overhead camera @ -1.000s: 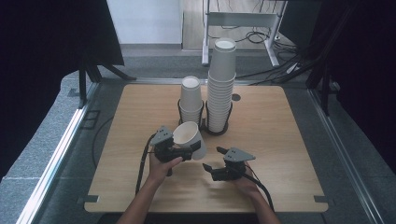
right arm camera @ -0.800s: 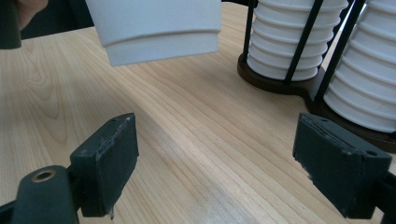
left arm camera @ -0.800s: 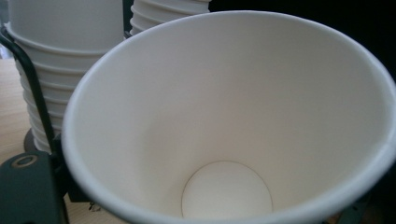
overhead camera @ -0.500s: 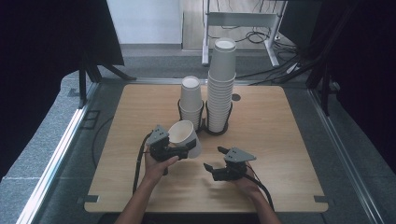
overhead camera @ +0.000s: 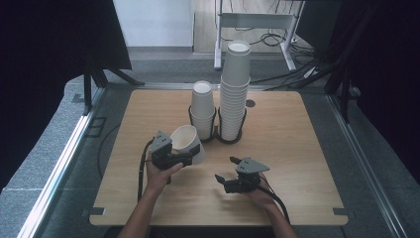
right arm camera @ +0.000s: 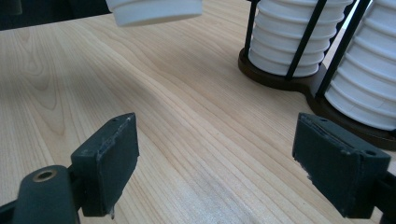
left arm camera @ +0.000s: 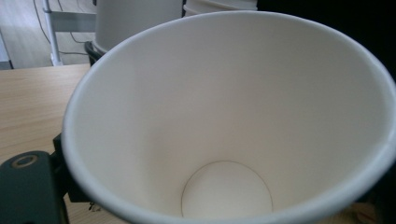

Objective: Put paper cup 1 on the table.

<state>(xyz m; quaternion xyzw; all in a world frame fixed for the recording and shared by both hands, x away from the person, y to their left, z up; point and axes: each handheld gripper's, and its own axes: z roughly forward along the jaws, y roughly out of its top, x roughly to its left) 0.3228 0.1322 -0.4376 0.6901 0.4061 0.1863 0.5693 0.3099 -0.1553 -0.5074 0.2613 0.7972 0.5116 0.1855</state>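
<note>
Left gripper [overhead camera: 190, 154]: jaws closed on a white paper cup [overhead camera: 188, 144], carried just above the wooden table [overhead camera: 297, 144] at about 8 o'clock from the cup holder [overhead camera: 216, 135]. Left hand [overhead camera: 158, 173]: enters from the bottom edge, forearm angled up toward 12 o'clock, gripper turned toward 3 o'clock. Cup: tilted, long axis slanting, mouth facing up and toward 10 o'clock in the high view; in the left gripper view its open mouth [left arm camera: 224, 116] faces the camera with the round base visible deep inside. Right gripper [overhead camera: 221, 180]: jaws wide apart, nothing between them, bare tabletop between the pads [right arm camera: 109, 158] in the right gripper view; held low at 5 o'clock from the cup, well apart from it, pointing toward 9 o'clock. Holder: short stack of cups [overhead camera: 203, 106] beside a tall stack [overhead camera: 235, 89].
</note>
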